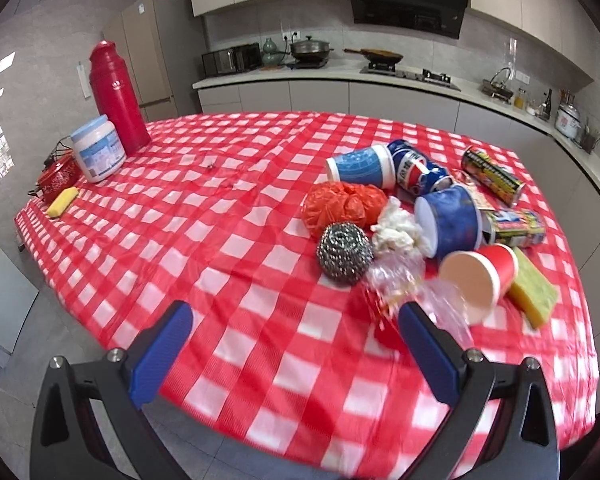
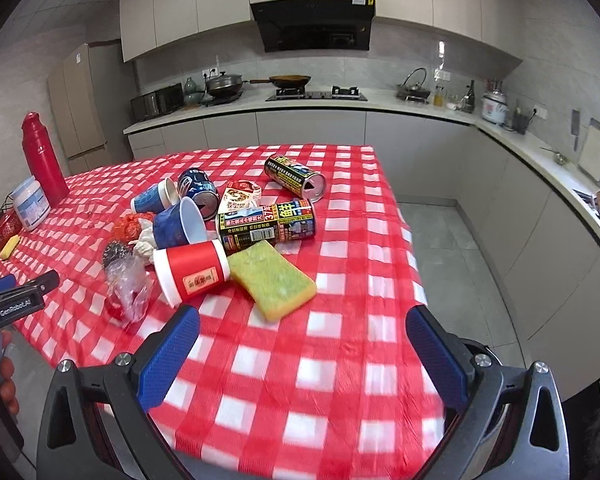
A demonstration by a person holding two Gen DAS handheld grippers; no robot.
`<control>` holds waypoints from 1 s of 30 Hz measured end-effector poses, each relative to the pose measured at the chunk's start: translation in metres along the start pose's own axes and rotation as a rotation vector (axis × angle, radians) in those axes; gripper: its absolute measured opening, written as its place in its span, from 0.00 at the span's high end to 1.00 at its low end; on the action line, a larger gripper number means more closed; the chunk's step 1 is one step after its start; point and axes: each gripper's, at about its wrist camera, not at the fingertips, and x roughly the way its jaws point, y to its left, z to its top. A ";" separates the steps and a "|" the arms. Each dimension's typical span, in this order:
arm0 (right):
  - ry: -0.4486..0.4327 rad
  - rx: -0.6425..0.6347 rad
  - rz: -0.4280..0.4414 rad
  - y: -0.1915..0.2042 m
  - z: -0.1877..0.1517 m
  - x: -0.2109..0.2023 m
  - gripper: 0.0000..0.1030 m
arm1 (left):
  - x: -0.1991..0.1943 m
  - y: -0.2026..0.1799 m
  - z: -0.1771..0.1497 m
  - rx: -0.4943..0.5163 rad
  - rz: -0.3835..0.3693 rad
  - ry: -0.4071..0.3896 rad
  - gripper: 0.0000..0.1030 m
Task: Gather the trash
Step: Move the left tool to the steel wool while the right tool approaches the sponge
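**Both grippers wide, trash heap ahead near the table's right side**

I hold the left gripper (image 1: pixel 296 320) with its blue pads spread wide and nothing between them, low over the near edge of the table (image 1: pixel 228 360). The right gripper (image 2: pixel 302 330) is just as wide and just as empty, over the near right corner. Nothing is collected yet, as far as I can judge.

The trash lies in one heap toward the table's right edge. Nearest my left pads is a crumpled clear plastic wrapper (image 1: pixel 404 284), touching a steel scourer (image 1: pixel 344 254) and a tipped red paper cup (image 1: pixel 480 276). Behind them sit a white tissue wad (image 1: pixel 396 228), an orange plastic bag (image 1: pixel 342 206), two blue cups, a Pepsi can (image 1: pixel 418 172) and two dark printed cans. A yellow-green sponge (image 2: pixel 272 280) lies just beside the red cup, nearest my right gripper.

To do this step well, I would take the red cup across its body, pads on the walls, not the rim (it looks likely to roll), and close gently so it does not crush.

The checked red-and-white cloth looks slick and wrinkled. At the far left corner stand a red flask (image 1: pixel 116 96) and a white tub (image 1: pixel 98 148). Kitchen counters, a hob and a hood run behind.
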 end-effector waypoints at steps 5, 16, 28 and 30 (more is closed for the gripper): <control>0.019 0.014 -0.020 0.006 0.015 0.030 0.00 | 0.042 -0.002 0.020 0.015 -0.050 0.045 0.00; 0.074 0.056 -0.098 0.029 0.038 0.083 0.00 | 0.119 -0.018 0.040 0.126 -0.188 0.164 0.19; 0.121 0.031 -0.095 0.041 0.041 0.117 0.00 | 0.121 -0.003 0.035 0.129 -0.265 0.201 0.31; 0.125 0.023 -0.092 0.042 0.042 0.120 0.00 | 0.123 -0.007 0.039 0.132 -0.259 0.199 0.31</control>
